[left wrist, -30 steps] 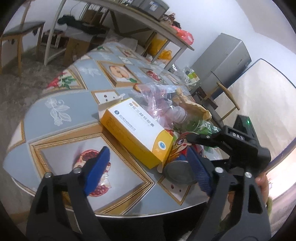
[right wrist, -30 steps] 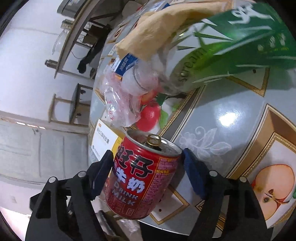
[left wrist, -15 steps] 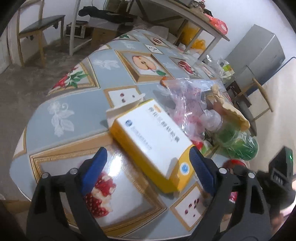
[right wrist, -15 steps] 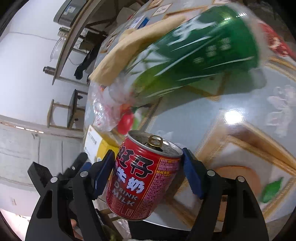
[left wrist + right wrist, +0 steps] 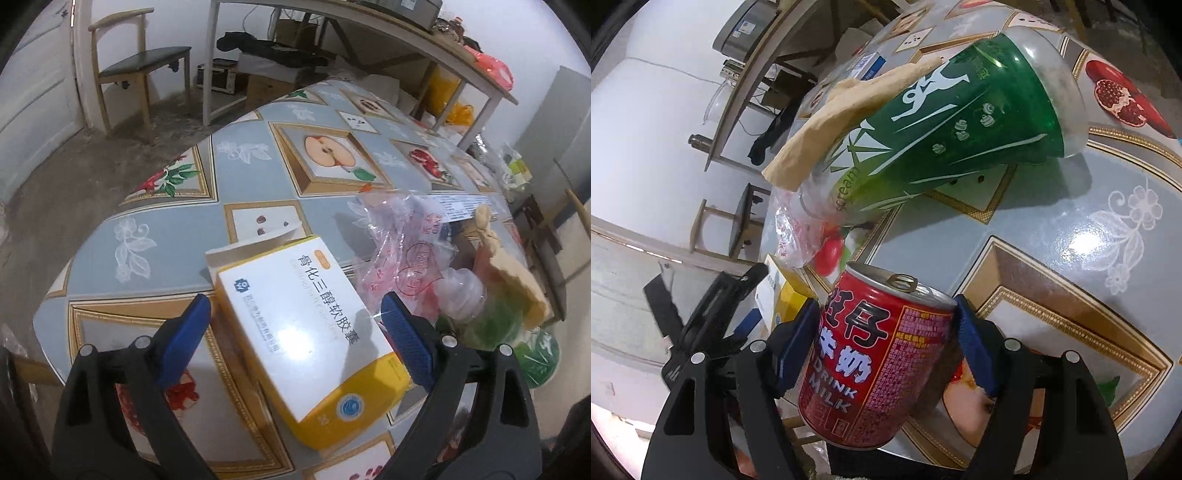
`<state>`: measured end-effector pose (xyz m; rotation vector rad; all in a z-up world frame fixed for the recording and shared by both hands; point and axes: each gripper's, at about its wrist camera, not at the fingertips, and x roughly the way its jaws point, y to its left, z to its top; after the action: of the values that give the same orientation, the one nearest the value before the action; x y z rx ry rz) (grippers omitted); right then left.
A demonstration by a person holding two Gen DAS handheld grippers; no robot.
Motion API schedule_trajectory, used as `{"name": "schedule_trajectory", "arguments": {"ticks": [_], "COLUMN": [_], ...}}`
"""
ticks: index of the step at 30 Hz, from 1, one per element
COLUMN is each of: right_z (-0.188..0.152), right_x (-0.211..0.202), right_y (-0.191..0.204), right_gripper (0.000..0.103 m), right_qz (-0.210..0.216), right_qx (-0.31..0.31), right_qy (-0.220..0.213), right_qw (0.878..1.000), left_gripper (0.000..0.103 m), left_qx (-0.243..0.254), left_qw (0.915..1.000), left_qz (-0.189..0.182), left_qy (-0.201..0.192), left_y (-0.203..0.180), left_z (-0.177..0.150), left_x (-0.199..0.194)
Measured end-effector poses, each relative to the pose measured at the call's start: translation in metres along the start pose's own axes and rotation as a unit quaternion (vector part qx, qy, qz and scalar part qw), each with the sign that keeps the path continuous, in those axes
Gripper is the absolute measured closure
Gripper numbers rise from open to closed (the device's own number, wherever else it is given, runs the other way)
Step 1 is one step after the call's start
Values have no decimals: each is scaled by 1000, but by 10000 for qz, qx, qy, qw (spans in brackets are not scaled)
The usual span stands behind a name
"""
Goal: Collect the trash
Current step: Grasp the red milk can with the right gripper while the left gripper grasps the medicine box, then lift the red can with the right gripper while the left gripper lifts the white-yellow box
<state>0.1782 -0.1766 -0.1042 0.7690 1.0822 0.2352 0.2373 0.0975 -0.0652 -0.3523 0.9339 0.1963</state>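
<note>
Our right claw (image 5: 886, 334) is clamped on a red milk can (image 5: 875, 363), a blue pad pressed against each side of it; the can tilts in the grip, its opened top with the pull tab facing up and away from us, lifted off the table (image 5: 1052, 236). Just beyond the can lies a green plastic bottle (image 5: 960, 122) on its side, with a tan piece of paper (image 5: 846, 107) draped over its upper part and a crumpled clear bag (image 5: 798, 236) at its neck end. To the left of the can we see our other claw as a black frame reaching toward a yellow and white box.

Our left claw (image 5: 295, 336) has its jaws spread wide and opening further. The box (image 5: 306, 332) lies between the blue pads (image 5: 184, 336), but neither pad touches it; it rests flat on the table with its end flap open at the far side. To the right of the box sit the clear bag with red print (image 5: 406, 240), the tan paper (image 5: 513, 273) and the green bottle (image 5: 495, 321), all bunched together. The tablecloth (image 5: 166, 229) is grey-blue with framed fruit pictures. Past the table we see a wooden chair (image 5: 140, 66) with a dark seat and a long bench table (image 5: 369, 22) against the wall with boxes under it.
</note>
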Motion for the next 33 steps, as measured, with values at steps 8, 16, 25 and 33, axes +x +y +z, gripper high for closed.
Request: {"name": "schedule_trajectory", "arguments": {"ticks": [8,16,25,33], "right_z": [-3,-3,-4,-4], "right_x": [-4,-5,-8,-9], "right_y": [-5,-9,-14,-15], "right_gripper": [32,32,32,32], "right_qz": [113,213,296,275], "right_qx": [-126,-149,-135,-173], "right_qy": [-65,-87,-64,-67], "right_qw": [9998,9996,9995,9995], "left_gripper": [12,12,12,12], "left_qx": [17,286,1328,2294], "left_qw": [9998,9989,9907,9701], "left_qz": [170,363,-156,-398], "left_qy": [-42,35,244,679], "left_y": [-4,-20,-19,-2], "left_z": [-5,-10,-24,-34], "left_x": [10,14,1,-23]}}
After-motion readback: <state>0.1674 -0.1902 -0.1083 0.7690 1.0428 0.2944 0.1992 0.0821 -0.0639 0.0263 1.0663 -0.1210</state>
